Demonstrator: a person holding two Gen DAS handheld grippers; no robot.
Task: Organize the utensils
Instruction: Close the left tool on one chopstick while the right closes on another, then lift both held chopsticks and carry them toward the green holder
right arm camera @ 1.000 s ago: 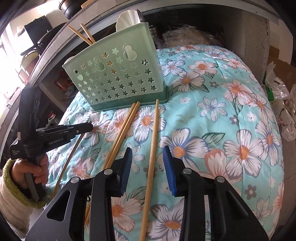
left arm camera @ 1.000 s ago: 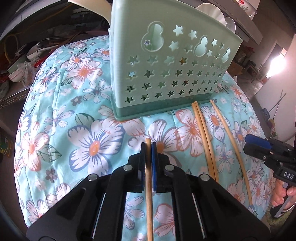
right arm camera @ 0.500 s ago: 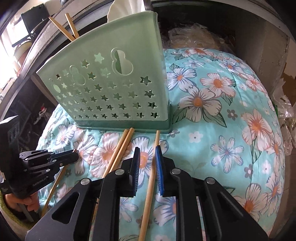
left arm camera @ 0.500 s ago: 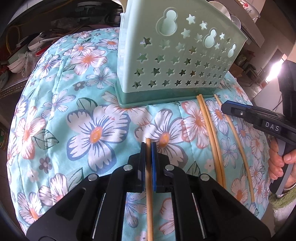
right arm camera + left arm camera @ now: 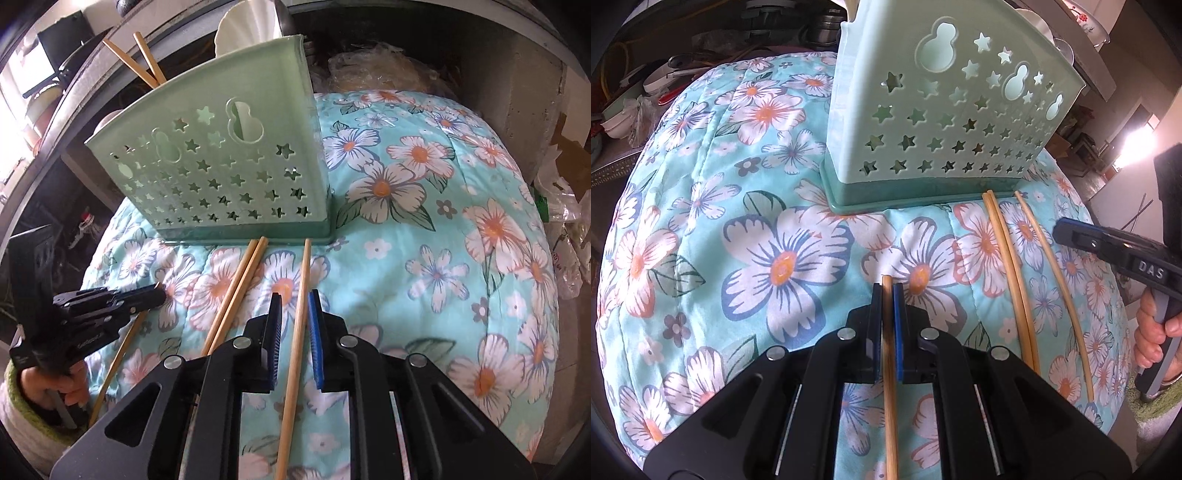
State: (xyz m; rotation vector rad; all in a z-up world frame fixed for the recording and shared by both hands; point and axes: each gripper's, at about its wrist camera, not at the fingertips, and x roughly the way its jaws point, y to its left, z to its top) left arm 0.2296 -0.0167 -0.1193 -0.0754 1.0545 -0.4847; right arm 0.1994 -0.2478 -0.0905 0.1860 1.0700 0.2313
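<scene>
Our left gripper [image 5: 887, 295] pinches one chopstick [image 5: 889, 387]; right gripper [image 5: 295, 306] straddles another chopstick [image 5: 295, 332], seemingly not clamped yet.

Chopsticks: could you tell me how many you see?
6 chopsticks: two in the holder, two lie on the cloth, one between the right fingers, one in the left gripper; more may hide inside.

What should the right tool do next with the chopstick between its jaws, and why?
Probably finish closing. The right tool straddles a lone chopstick lying on the cloth, but gaps show between the stick and both pads, so it is not yet gripped. The left tool already pinches its own chopstick. Once clamped, both could lift toward the holder.
</scene>
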